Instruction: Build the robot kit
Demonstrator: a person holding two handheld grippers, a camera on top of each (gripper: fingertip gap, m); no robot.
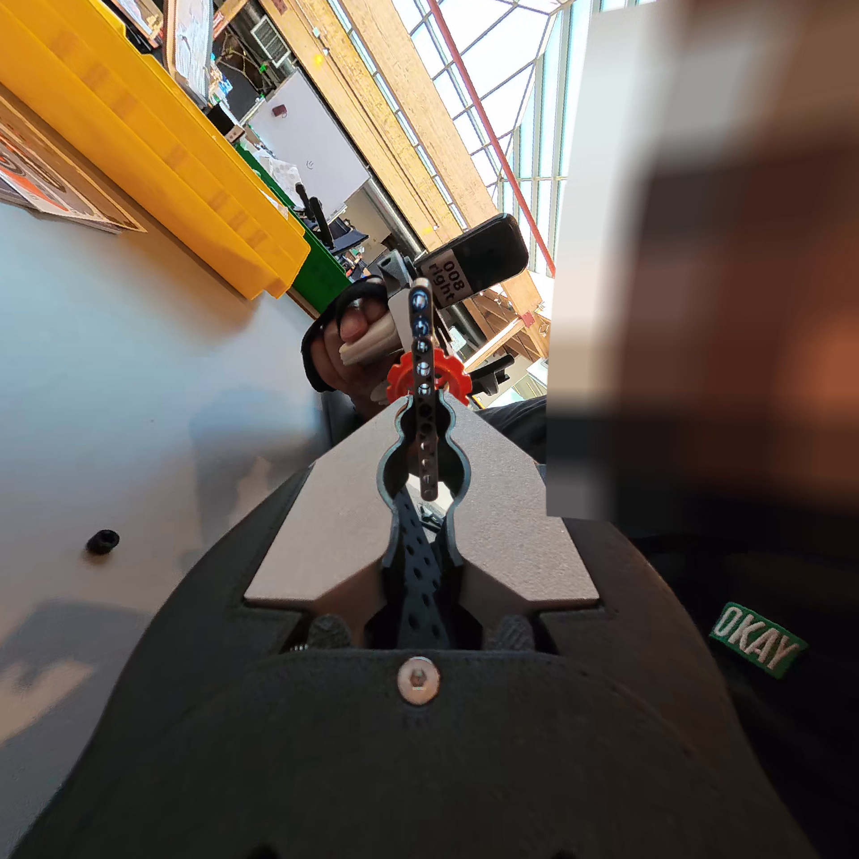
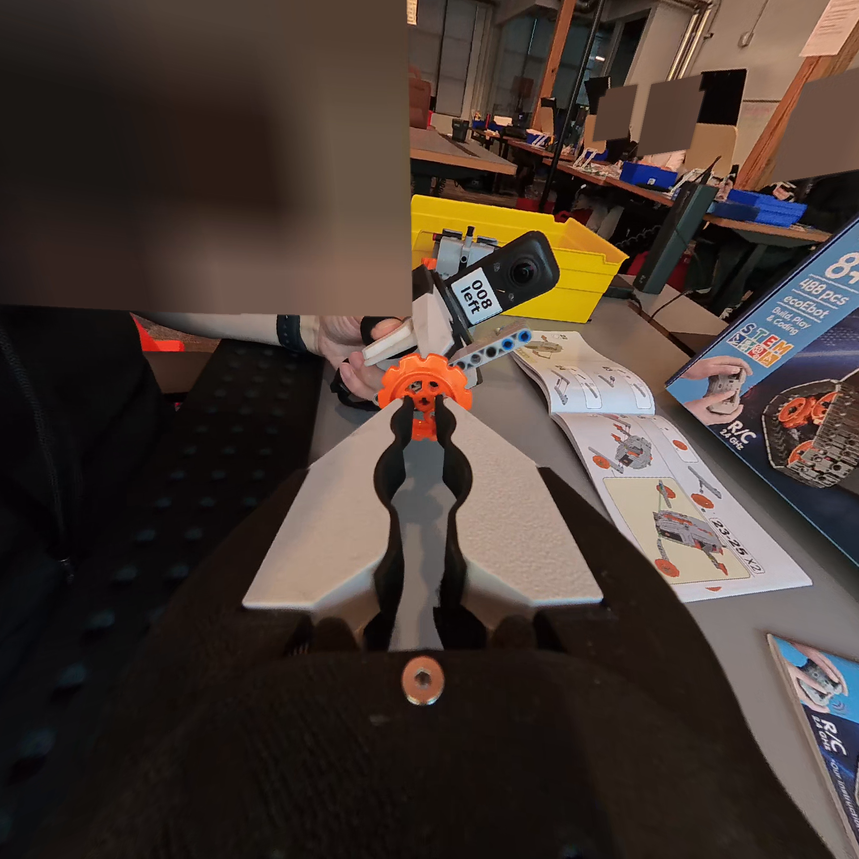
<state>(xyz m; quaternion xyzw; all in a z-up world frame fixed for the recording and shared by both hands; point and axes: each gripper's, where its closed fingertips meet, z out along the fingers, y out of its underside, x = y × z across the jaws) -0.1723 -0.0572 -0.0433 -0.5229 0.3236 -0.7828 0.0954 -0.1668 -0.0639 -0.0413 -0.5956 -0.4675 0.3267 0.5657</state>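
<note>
My left gripper (image 1: pixel 424 403) is shut on a grey perforated beam (image 1: pixel 424 372) with blue pins near its far end; the beam sticks out past the fingertips. An orange toothed wheel (image 1: pixel 403 377) sits just behind the beam. In the right wrist view my right gripper (image 2: pixel 422 405) is shut on the orange hub (image 2: pixel 424 426) of that orange wheel (image 2: pixel 423 380). The wheel meets the grey beam (image 2: pixel 488 354), which the other gripper (image 2: pixel 460 360), with a black camera (image 2: pixel 511 279) mounted on it, holds. Both are held above the table.
A yellow bin (image 2: pixel 558 274) stands behind, also in the left wrist view (image 1: pixel 153 139). An open instruction booklet (image 2: pixel 650 474) and a blue kit box (image 2: pixel 790 395) lie right. A small black part (image 1: pixel 103 541) lies on the grey table (image 1: pixel 139 372). A person's black sleeve is close by. The tips of both grippers are at nearly the same place.
</note>
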